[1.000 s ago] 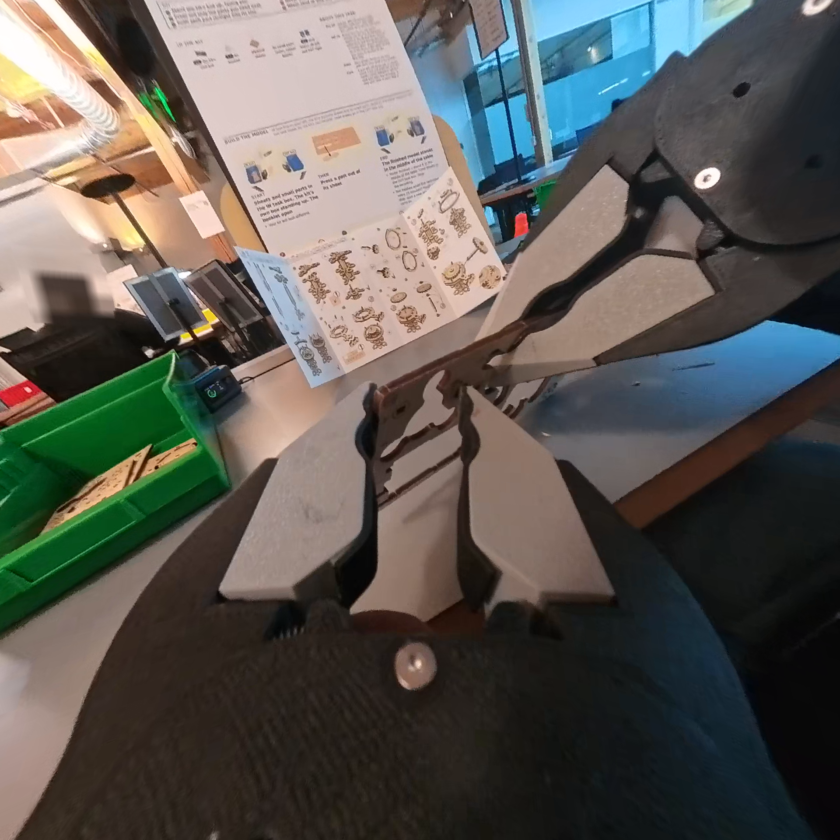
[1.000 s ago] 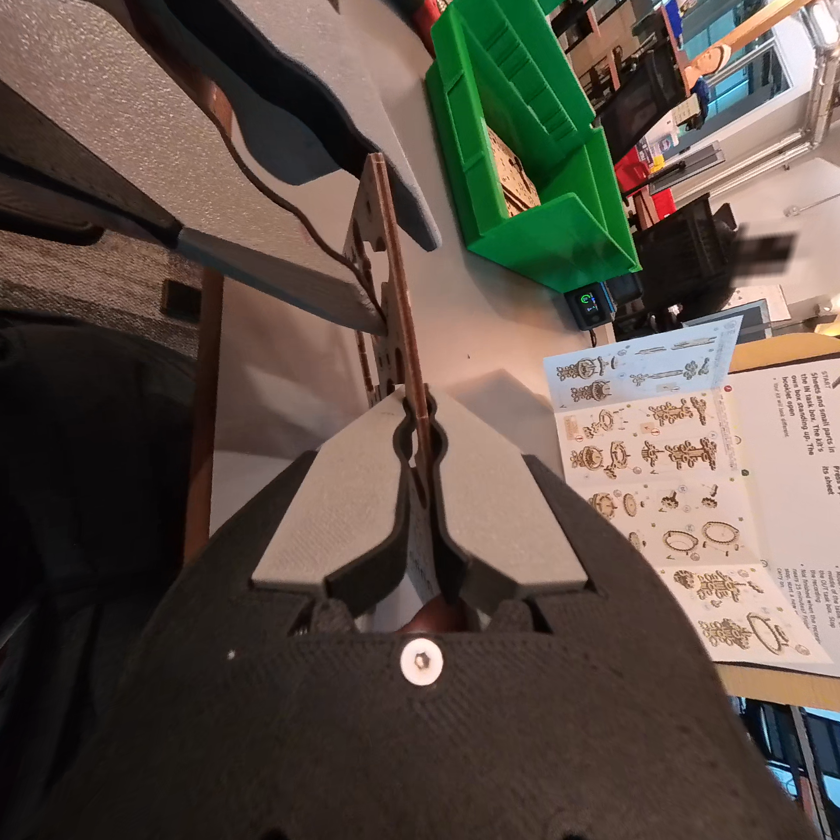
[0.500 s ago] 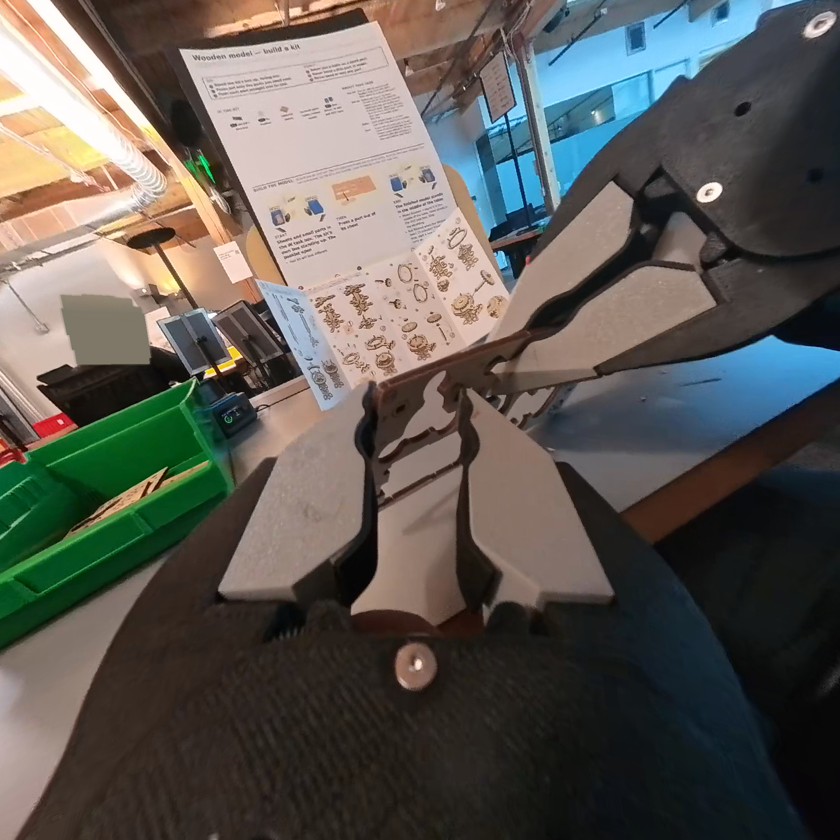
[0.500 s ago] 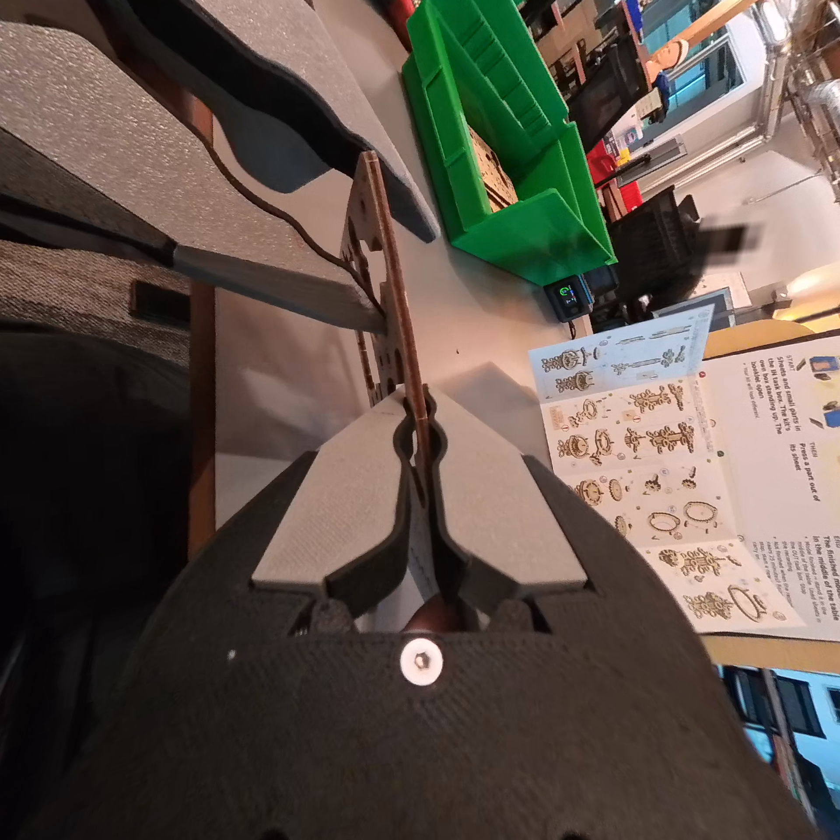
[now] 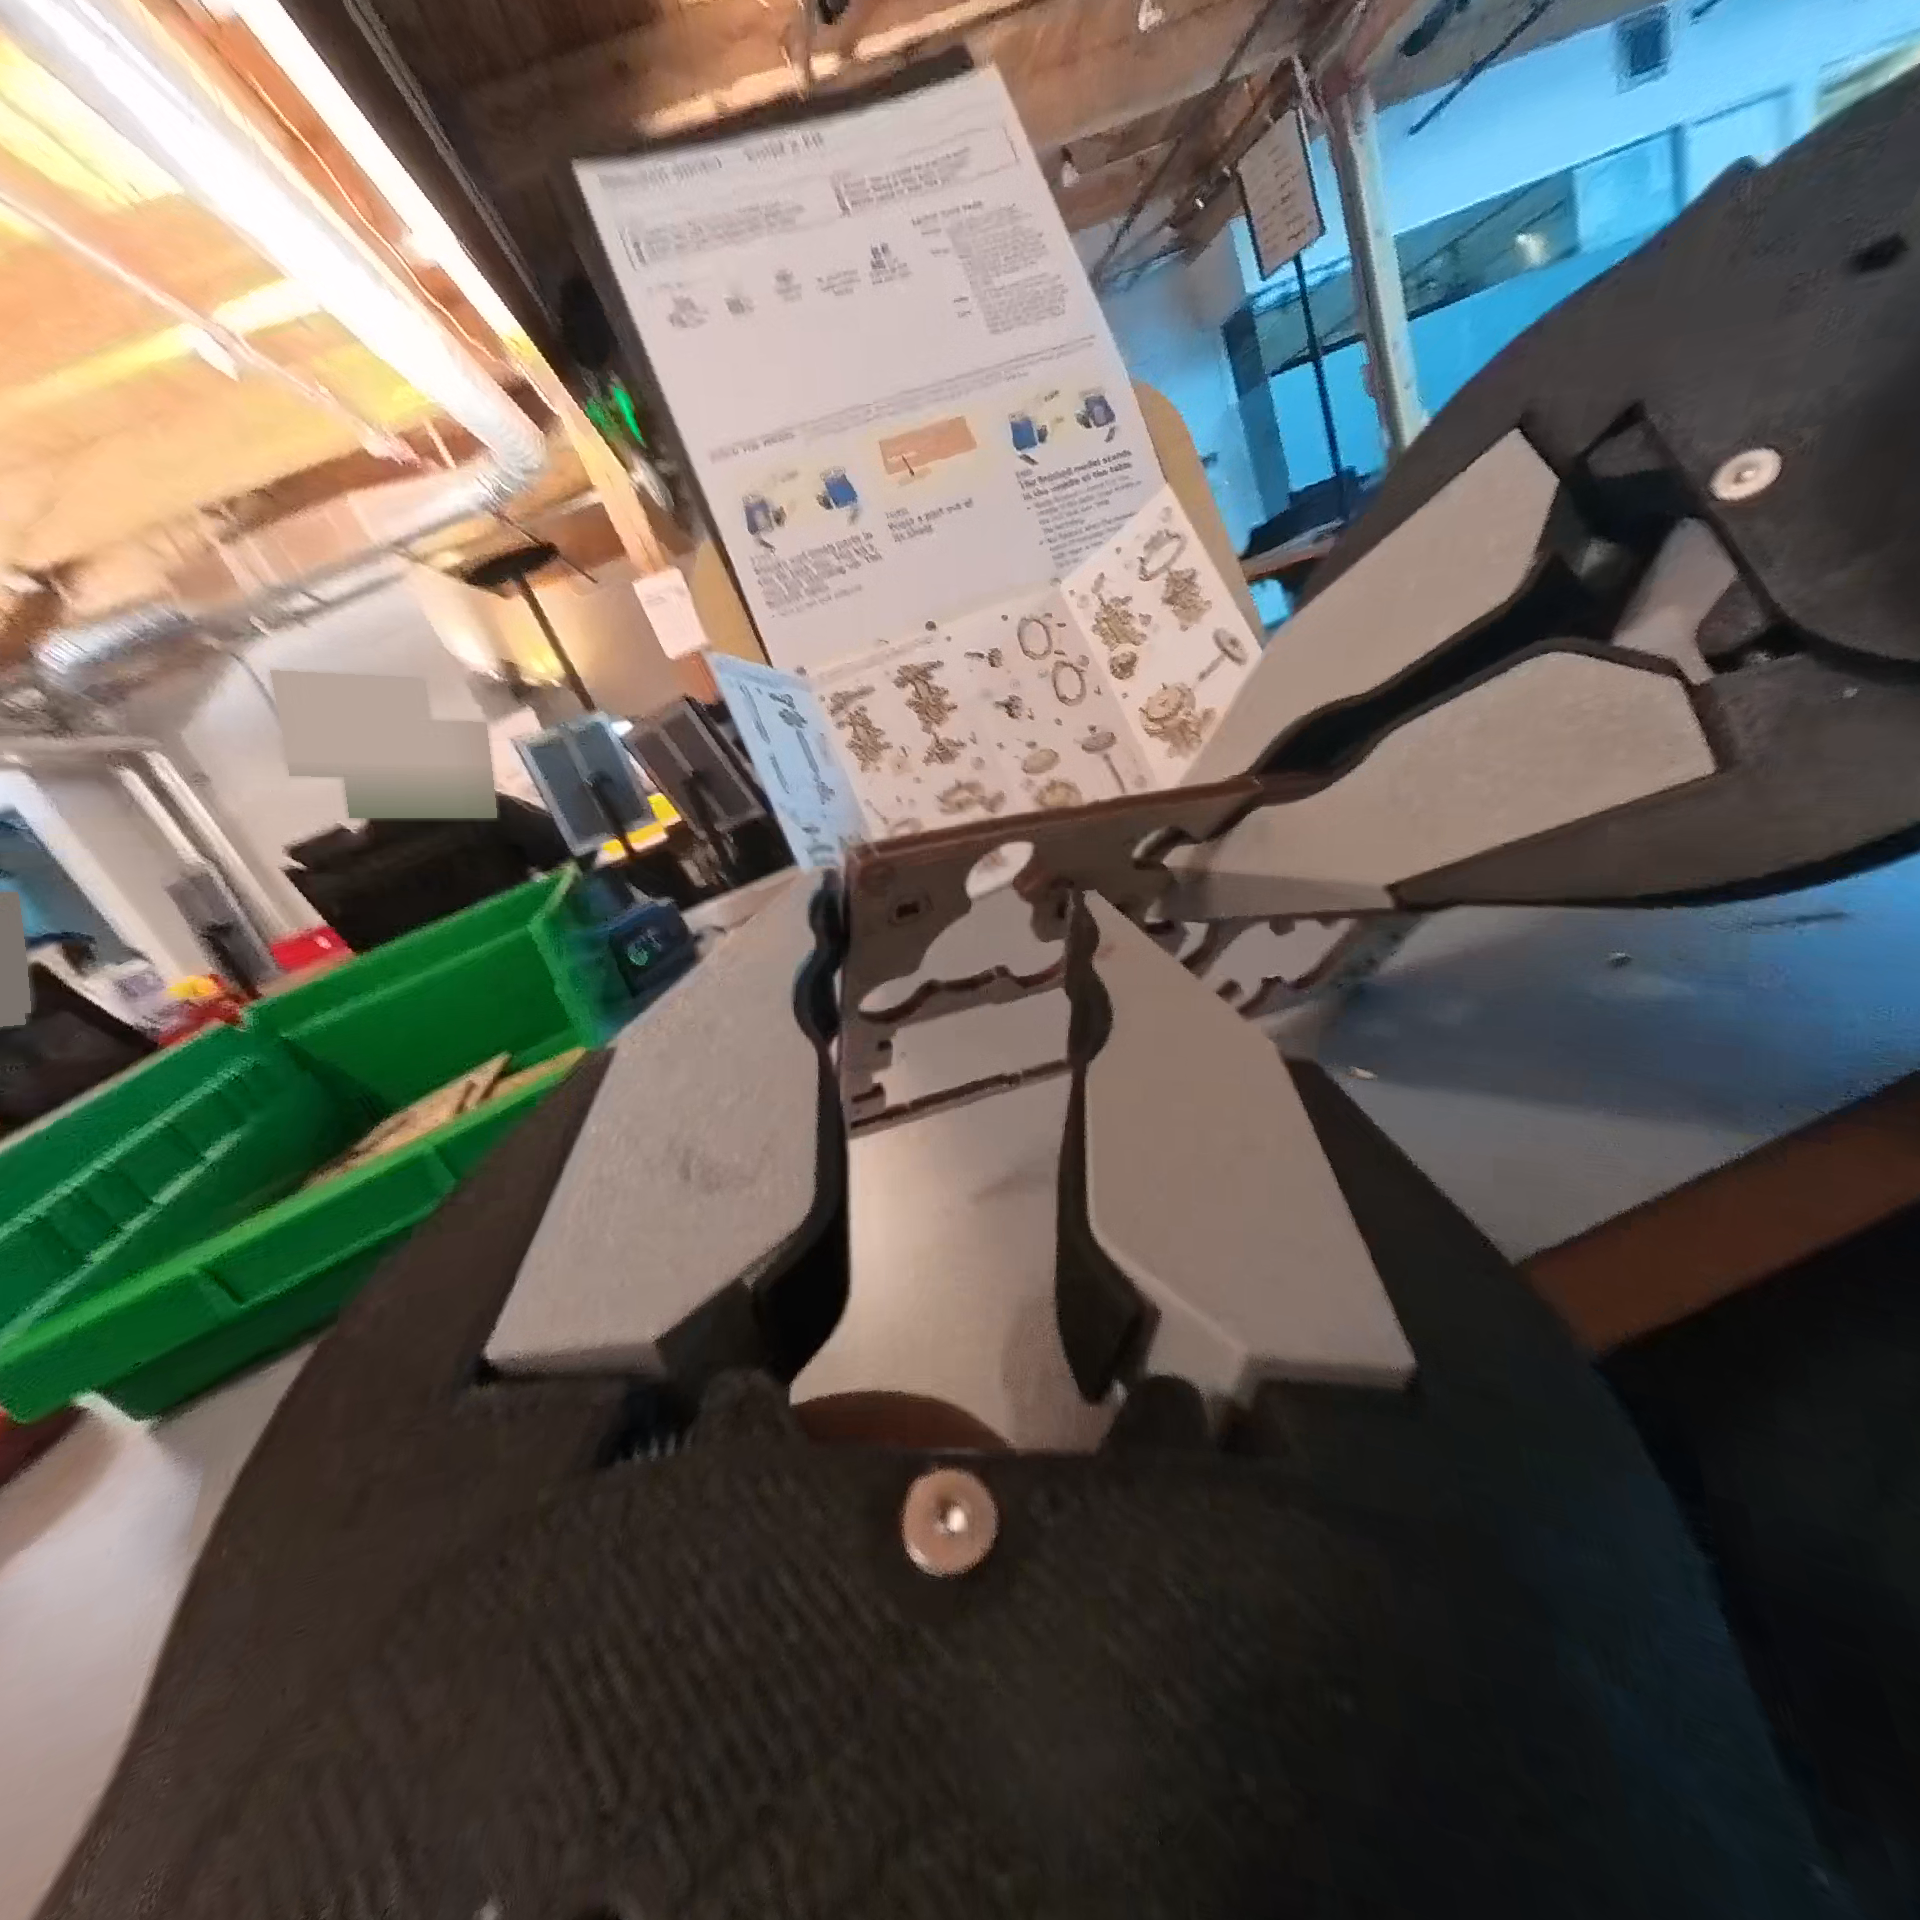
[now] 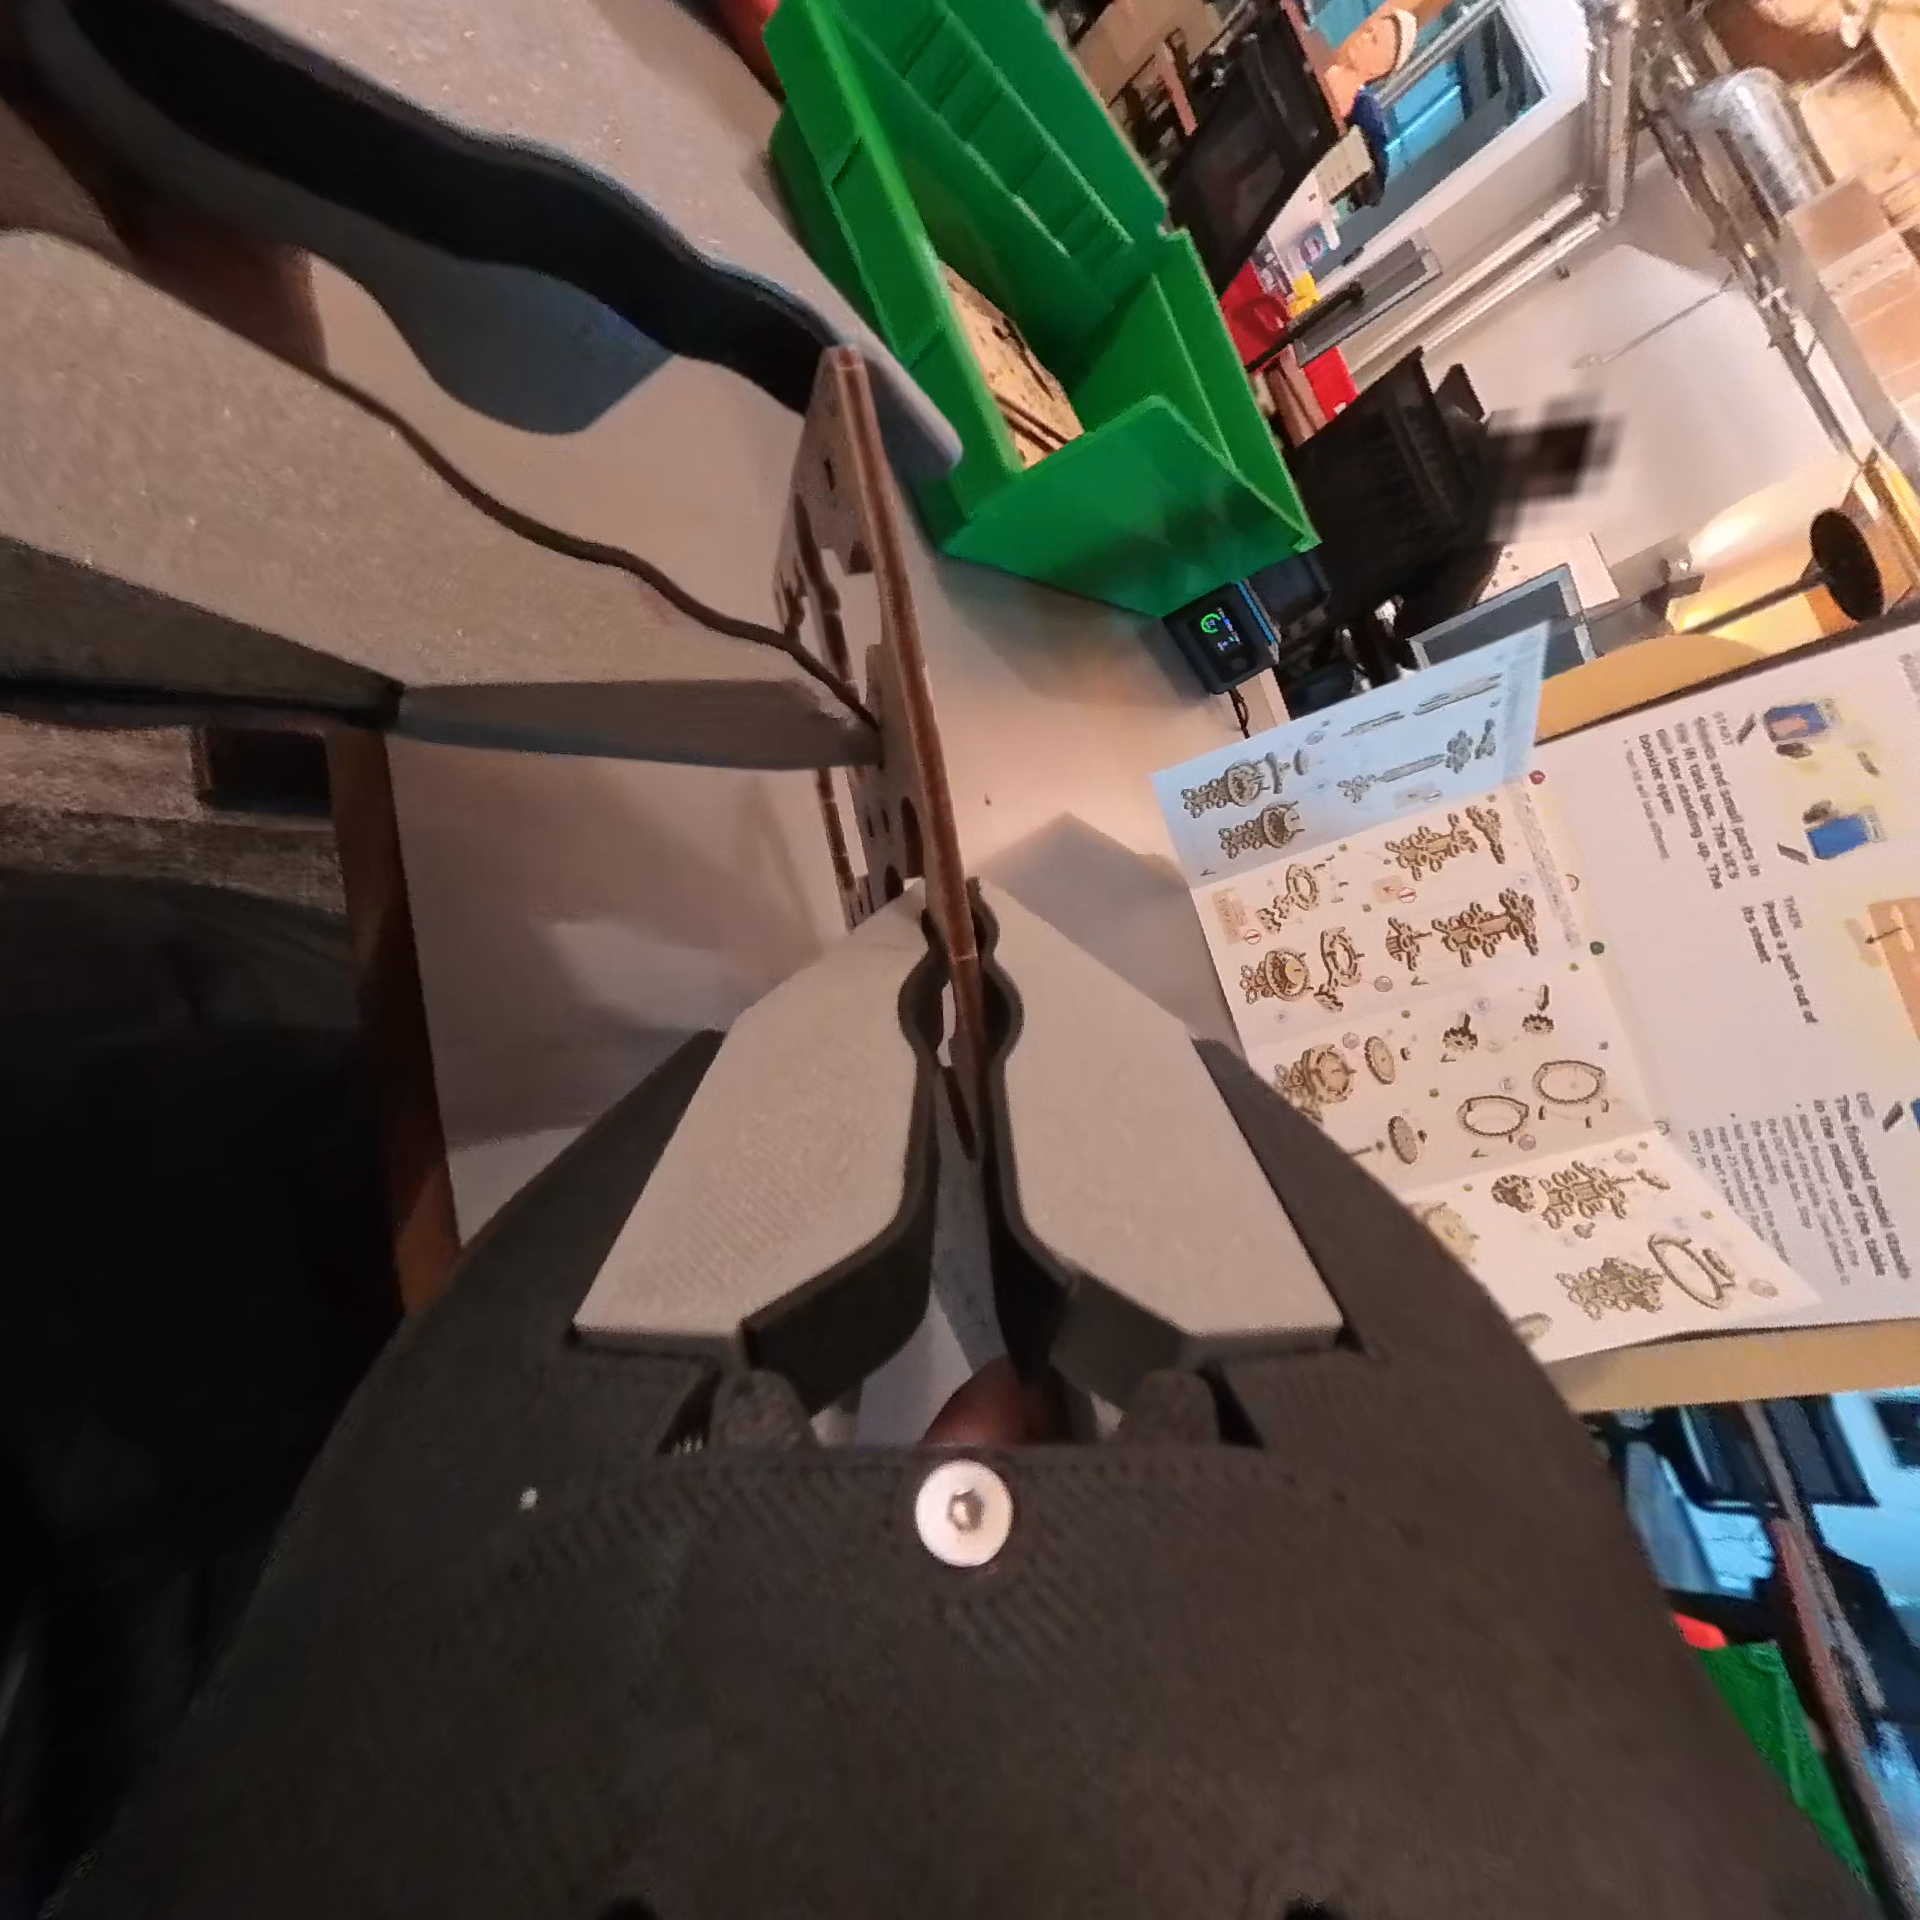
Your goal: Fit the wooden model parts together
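Observation:
A thin laser-cut wooden sheet (image 5: pixel 1091 836) with several cut-outs is held in the air over the grey table's near edge. My left gripper (image 5: pixel 951 914) is shut on it, one finger on each long edge. My right gripper (image 5: pixel 1195 842) comes in from the right and is shut flat on the sheet's right end. In the right wrist view the sheet (image 6: pixel 896 665) shows edge-on, running up from my right gripper (image 6: pixel 951 925). There the left gripper (image 6: pixel 868 551) reaches in from the upper left and spans the sheet. The picture is somewhat blurred by motion.
A green bin (image 5: pixel 312 1091) with more wooden sheets stands at the left of the table; it shows too in the right wrist view (image 6: pixel 1039 312). A small black device with a lit screen (image 6: pixel 1221 634) sits beside it. A printed poster (image 5: pixel 883 416) and an open picture booklet (image 6: pixel 1455 987) stand at the back. The table's wooden edge (image 5: pixel 1714 1195) is close.
Both grippers have tilted and lifted together with the sheet. The left view now takes in more ceiling, and the sheet lies flatter toward it. Both grips are unchanged.

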The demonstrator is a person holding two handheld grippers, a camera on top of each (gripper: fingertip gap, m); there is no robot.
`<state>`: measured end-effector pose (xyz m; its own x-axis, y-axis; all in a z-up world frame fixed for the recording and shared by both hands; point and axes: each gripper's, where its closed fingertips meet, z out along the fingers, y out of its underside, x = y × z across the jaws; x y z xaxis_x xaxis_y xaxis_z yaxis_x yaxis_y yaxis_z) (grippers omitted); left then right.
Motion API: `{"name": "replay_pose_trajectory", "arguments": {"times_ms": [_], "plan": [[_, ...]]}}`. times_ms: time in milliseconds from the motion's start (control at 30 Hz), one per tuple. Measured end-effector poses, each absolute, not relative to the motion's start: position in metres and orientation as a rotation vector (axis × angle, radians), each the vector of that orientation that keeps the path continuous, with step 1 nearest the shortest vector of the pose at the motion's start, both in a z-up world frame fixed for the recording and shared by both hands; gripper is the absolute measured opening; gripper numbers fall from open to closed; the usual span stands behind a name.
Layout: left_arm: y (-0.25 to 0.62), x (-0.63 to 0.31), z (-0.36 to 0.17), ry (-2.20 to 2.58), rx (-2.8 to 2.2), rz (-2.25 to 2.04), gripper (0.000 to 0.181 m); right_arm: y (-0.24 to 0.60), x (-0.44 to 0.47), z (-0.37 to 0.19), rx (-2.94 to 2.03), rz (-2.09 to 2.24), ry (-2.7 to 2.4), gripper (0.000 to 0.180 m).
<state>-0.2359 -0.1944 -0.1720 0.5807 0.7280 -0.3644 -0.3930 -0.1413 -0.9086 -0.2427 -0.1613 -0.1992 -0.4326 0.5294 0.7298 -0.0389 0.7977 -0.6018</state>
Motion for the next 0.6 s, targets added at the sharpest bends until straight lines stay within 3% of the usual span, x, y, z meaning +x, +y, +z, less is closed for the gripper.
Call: {"name": "replay_pose_trajectory", "arguments": {"times_ms": [600], "plan": [[-0.185, -0.246, -0.181, -0.42, -1.387, 0.864, 0.038, -0.152, -0.249, -0.205, -0.263, 0.545, -1.952, 0.0]]}}
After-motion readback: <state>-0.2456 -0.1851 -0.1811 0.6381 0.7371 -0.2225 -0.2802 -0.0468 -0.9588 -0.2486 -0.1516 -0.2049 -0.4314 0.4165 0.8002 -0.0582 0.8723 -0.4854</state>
